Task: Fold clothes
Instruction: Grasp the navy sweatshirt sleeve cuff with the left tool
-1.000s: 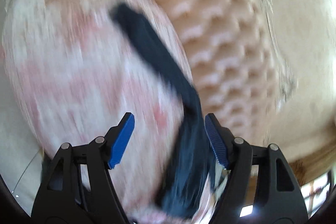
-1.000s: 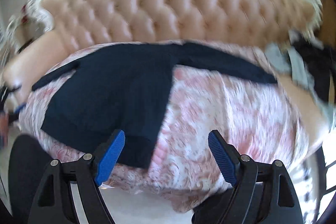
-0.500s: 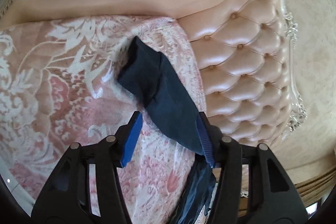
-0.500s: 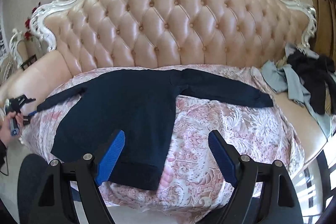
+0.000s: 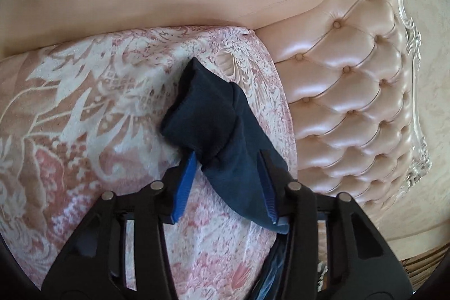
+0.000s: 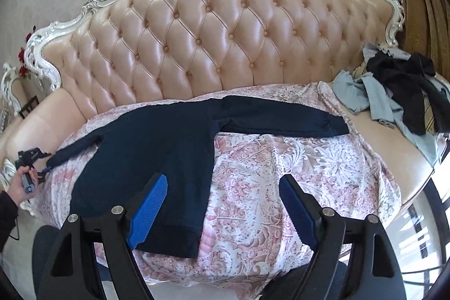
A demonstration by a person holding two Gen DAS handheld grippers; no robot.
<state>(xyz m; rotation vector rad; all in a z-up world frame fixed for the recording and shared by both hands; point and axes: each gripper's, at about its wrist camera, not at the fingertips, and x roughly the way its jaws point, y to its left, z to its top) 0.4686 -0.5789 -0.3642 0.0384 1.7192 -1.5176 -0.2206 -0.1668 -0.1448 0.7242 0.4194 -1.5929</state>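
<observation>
Left tongs [image 5: 225, 187] straddle the sweater's [image 6: 157, 156] cuff [image 5: 202, 117], jaws part closed, seemingly ready to fold that sleeve; right tongs [image 6: 222, 210] hover wide apart, empty, above the sweater spread on the sofa [image 6: 213, 30].

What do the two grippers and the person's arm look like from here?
Both the left gripper and the right gripper have black angular plastic frames with silver pivot bolts and ribbed bright-blue pads on the fingers. The hand at the left gripper shows a dark sleeve, with a thin dark cable hanging below.
</observation>
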